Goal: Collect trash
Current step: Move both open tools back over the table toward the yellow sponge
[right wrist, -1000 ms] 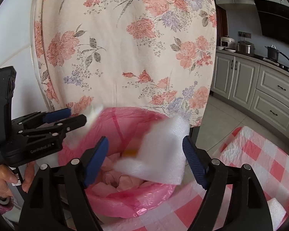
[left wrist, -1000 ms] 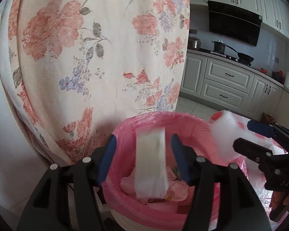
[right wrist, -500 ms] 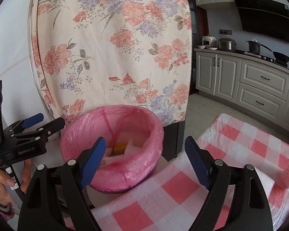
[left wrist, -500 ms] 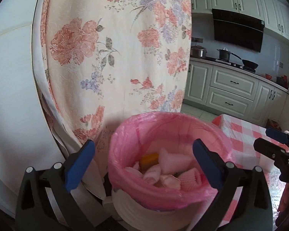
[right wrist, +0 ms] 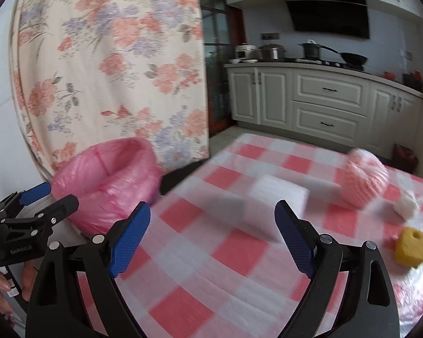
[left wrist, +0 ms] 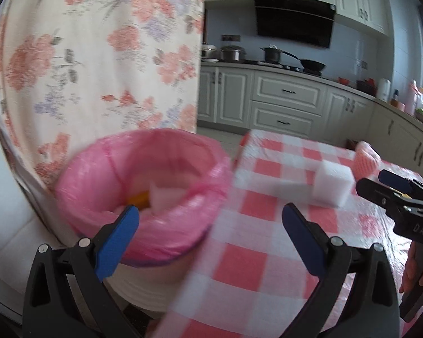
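Both the left gripper (left wrist: pixel 210 222) and the right gripper (right wrist: pixel 213 224) had their jaws wide apart and empty above the checked table (right wrist: pixel 211 253). The white foam block (right wrist: pixel 279 194) lay just ahead of the right one, so a level, centred approach seemed best; beyond it sat the pink foam net (right wrist: pixel 363 180) and the yellow sponge (right wrist: pixel 410 248), with open cloth between, and the pink-lined bin (left wrist: pixel 143 194) stood at the table's left edge.

— Where is the bin (right wrist: pixel 107 188) from you?
— At the left edge of the surface (right wrist: pixel 211 242), before the curtain (right wrist: pixel 112 64).
— And the trash?
— The foam block (right wrist: pixel 279 194) lies ahead of your right tongs (right wrist: pixel 211 236); the net wrap (right wrist: pixel 363 180), a small scrap (right wrist: pixel 406 205) and the sponge (right wrist: pixel 410 248) lie further right.
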The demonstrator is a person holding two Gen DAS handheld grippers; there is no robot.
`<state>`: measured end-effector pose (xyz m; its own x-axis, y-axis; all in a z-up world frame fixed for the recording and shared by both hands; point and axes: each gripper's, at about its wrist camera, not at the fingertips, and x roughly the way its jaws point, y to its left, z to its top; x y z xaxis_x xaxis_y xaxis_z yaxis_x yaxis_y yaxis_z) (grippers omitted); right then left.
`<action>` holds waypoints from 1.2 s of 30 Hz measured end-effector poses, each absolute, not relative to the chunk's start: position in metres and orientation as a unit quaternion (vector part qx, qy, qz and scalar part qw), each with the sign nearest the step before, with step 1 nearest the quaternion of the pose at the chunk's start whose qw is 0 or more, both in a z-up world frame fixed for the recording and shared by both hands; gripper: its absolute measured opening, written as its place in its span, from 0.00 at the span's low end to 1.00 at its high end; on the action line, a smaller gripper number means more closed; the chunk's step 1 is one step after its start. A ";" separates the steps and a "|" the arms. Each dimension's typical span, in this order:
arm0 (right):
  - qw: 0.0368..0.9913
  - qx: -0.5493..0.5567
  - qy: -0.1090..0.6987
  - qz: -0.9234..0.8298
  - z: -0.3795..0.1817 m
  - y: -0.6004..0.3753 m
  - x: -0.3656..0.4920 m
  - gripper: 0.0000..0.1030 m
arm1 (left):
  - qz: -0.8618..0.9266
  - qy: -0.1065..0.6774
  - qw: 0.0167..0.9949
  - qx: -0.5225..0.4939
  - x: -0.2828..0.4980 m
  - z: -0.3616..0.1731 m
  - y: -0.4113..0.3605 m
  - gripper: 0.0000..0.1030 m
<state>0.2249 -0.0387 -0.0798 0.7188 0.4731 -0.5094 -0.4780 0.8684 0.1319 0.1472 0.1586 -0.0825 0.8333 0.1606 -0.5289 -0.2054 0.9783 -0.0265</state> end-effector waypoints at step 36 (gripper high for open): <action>0.926 0.022 0.373 -0.046 -0.146 -0.244 0.306 0.82 | -0.072 0.300 0.950 0.045 0.224 -0.124 -0.025 0.95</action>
<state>0.3065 -0.2438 -0.1460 0.7174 -0.0685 -0.6933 0.1011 0.9949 0.0063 0.2244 -0.0250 -0.1243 0.8101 -0.1100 -0.5758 0.1634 0.9857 0.0416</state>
